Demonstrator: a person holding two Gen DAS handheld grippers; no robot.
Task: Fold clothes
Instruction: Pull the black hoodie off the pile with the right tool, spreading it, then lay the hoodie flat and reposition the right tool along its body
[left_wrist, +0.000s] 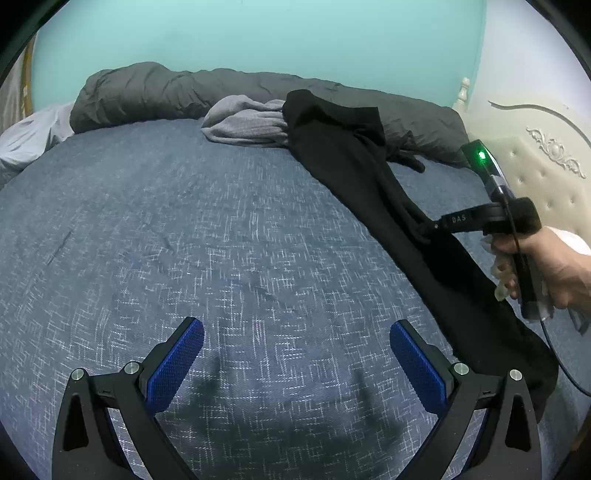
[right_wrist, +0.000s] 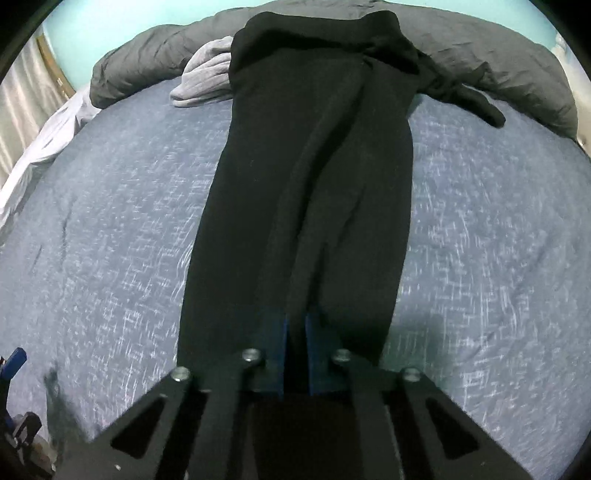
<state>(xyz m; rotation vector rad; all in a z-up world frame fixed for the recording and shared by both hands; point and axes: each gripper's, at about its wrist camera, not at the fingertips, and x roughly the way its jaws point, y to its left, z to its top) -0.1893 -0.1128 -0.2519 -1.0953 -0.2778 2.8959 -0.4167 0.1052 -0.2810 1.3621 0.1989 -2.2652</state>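
on the blue bed (left_wrist: 184, 221), right tongs (right_wrist: 295, 325) clench the black garment (right_wrist: 314, 166); left tongs (left_wrist: 295, 332) gape empty, just beside it.

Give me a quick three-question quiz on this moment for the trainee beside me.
1. True or false: the left gripper is open and holds nothing.
2. What is the right gripper shut on? A) grey garment B) black garment C) dark grey duvet
3. Fill in: the black garment's far end lies over the ____ garment.

Key: 1 true; 2 B; 3 grey.
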